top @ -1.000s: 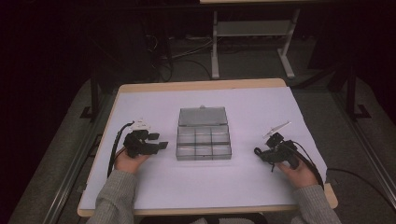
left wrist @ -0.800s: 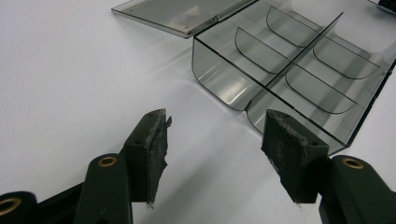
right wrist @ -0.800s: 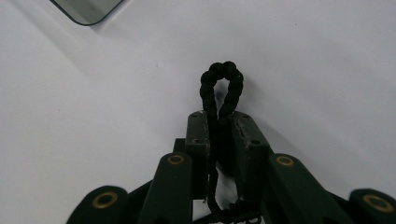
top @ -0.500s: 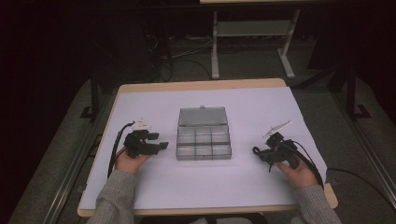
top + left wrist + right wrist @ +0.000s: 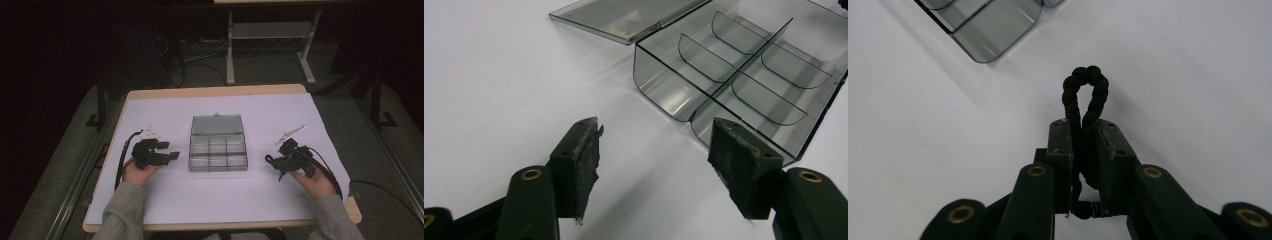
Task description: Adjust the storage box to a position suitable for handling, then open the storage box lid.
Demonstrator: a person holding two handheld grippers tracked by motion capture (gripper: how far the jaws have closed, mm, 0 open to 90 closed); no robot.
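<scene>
Left gripper (image 5: 172,151) rested low on the white tabletop (image 5: 250,195), left of the clear compartment box (image 5: 218,150), aimed at its near corner. Jaws had just been opening, stood well apart, nothing between the pads (image 5: 586,162). Right gripper (image 5: 270,161) hovered right of the box, aimed toward it, held by the right hand (image 5: 312,182). Jaws pinched shut on a black braided cord loop (image 5: 1085,95), loop end sticking out past the tips. Box lay open, lid (image 5: 217,124) flat behind it, all compartments bare. Cord's lower end lost in shadow between the jaws.
</scene>
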